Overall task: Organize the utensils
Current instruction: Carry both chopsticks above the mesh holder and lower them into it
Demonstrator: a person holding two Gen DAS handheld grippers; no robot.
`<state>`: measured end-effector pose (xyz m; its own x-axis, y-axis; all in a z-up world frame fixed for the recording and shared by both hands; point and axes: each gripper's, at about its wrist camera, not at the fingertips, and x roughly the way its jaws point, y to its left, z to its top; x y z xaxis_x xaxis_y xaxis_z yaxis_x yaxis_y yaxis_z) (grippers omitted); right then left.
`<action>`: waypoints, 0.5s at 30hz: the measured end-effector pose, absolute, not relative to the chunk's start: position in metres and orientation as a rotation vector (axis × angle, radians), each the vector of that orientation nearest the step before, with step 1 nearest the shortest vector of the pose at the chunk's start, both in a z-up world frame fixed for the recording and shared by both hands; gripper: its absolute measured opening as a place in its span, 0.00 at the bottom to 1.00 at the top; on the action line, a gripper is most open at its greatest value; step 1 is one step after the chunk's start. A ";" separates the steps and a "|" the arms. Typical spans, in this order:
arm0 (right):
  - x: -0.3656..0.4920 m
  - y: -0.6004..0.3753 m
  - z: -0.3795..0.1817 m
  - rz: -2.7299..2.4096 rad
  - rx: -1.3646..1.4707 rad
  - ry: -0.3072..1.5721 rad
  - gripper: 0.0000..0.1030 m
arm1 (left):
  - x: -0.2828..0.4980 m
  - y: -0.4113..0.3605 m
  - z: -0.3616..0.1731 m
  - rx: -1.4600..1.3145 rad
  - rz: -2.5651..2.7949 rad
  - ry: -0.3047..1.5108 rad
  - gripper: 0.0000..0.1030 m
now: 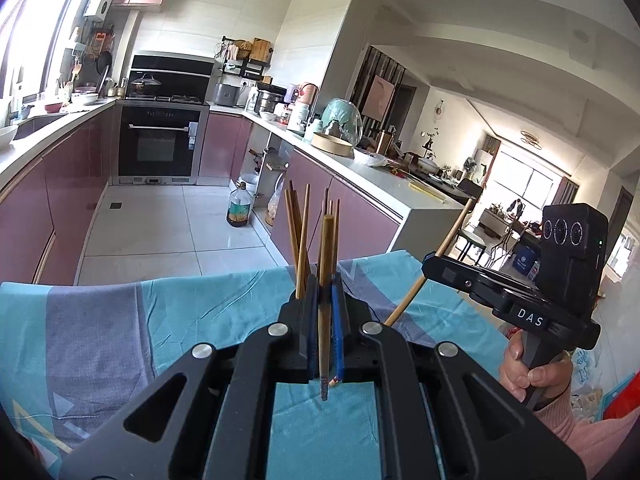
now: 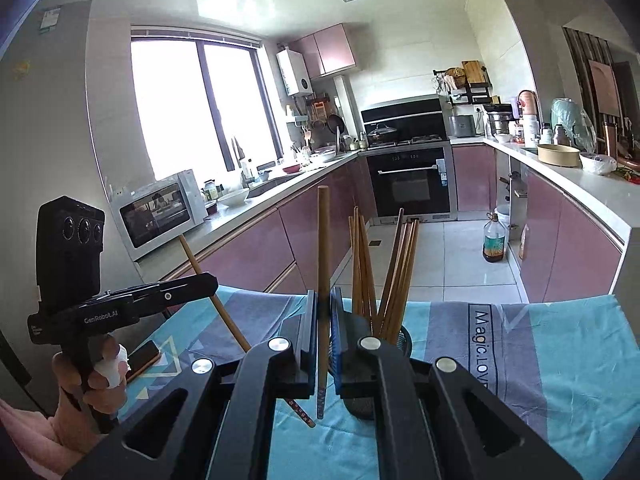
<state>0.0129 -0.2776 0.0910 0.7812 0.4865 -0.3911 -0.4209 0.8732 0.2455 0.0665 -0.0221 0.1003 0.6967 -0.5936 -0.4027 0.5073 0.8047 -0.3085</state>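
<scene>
My left gripper (image 1: 325, 300) is shut on a wooden chopstick (image 1: 326, 264) and holds it upright over the blue and grey cloth (image 1: 180, 312). My right gripper (image 2: 325, 312) is shut on another wooden chopstick (image 2: 322, 240), also upright. A dark mesh holder (image 2: 404, 338) with several chopsticks (image 2: 394, 272) stands on the cloth just right of my right gripper; those sticks also show behind my left fingers (image 1: 300, 232). Each view shows the other gripper with its slanted chopstick: the right one (image 1: 444, 276), the left one (image 2: 212, 292).
The cloth-covered table (image 2: 560, 360) stands in a kitchen. Pink cabinets with a white counter (image 1: 380, 180) run on both sides; an oven (image 1: 156, 142) is at the far end. An oil bottle (image 2: 495, 240) stands on the tiled floor. A phone (image 2: 142, 358) lies on the cloth at left.
</scene>
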 end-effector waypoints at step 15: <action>0.026 -0.287 0.119 0.456 0.131 0.386 0.05 | 0.066 -0.028 0.146 -0.152 -0.618 0.404 0.07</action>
<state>0.0259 -0.2870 0.1194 0.8274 0.4522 -0.3331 -0.4033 0.8911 0.2079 0.0661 -0.0284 0.1461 0.7401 -0.5903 -0.3222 0.5315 0.8070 -0.2575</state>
